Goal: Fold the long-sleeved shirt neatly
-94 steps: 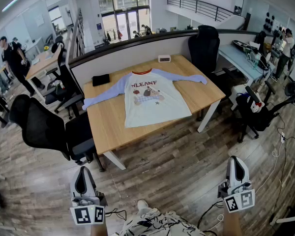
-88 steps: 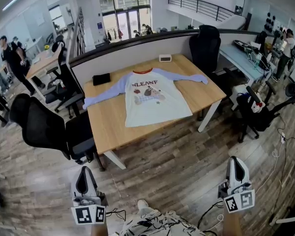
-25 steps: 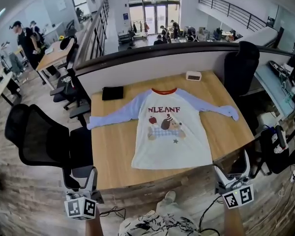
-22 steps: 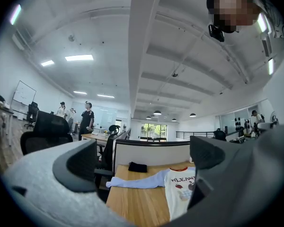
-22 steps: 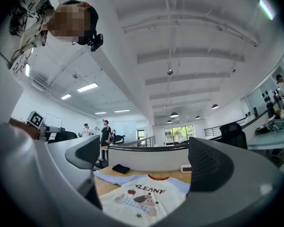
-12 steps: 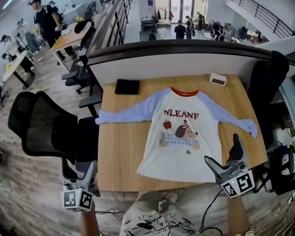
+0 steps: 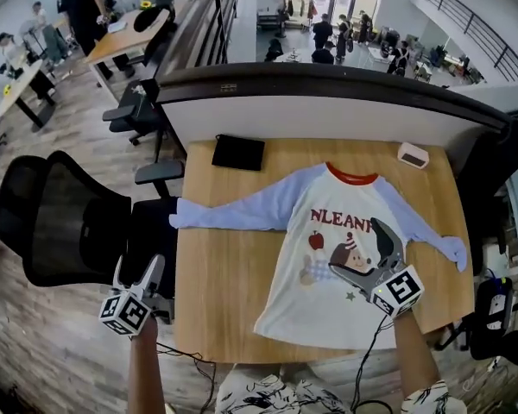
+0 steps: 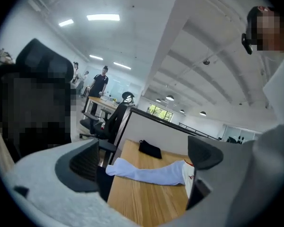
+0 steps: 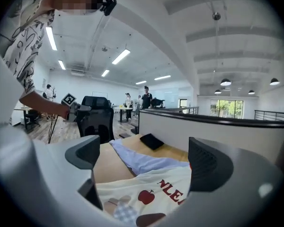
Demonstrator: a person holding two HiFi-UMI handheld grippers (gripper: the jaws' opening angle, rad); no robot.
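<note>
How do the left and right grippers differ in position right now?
The right gripper hovers over the shirt's printed front; the left gripper hangs off the table's left edge, beside the black chair. The right sits farther forward than the left. Both have jaws apart and hold nothing.

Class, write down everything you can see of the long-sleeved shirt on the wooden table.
The long-sleeved shirt looks like soft knit: cream body, pale blue sleeves, red collar, red lettering above a cartoon print. It lies flat, face up and unfolded on the wooden table, both sleeves spread outward; one cuff reaches the table's edge on the person's left. The right gripper is poised over its front, jaws apart, gripping nothing.
</note>
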